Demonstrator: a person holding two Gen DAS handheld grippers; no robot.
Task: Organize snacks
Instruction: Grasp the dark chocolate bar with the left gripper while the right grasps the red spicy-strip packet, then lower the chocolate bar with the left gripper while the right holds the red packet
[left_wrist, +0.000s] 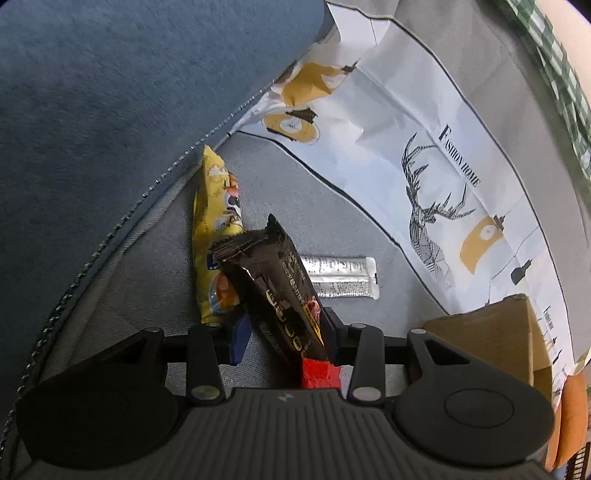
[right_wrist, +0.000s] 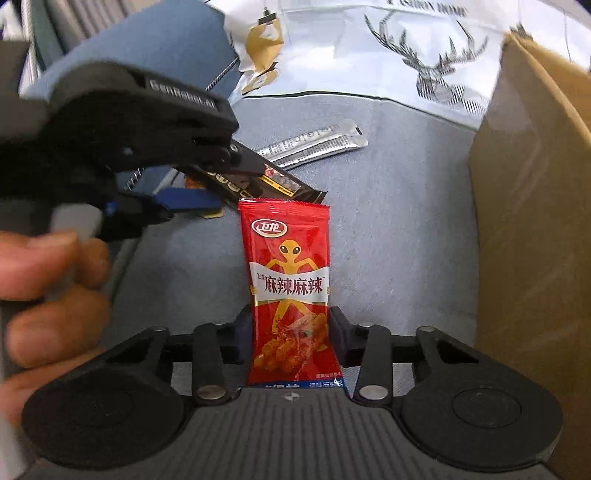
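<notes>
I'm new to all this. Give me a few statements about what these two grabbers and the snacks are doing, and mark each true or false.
1. The right gripper has a red snack packet between its fingers. True.
2. The left gripper holds the yellow packet. False: a dark brown packet sits between its fingers; the yellow one lies on the grey cloth.
3. A silver sachet lies loose on the cloth. True.
4. The cardboard box stands left of the red packet in the right wrist view. False: it stands to the right.
</notes>
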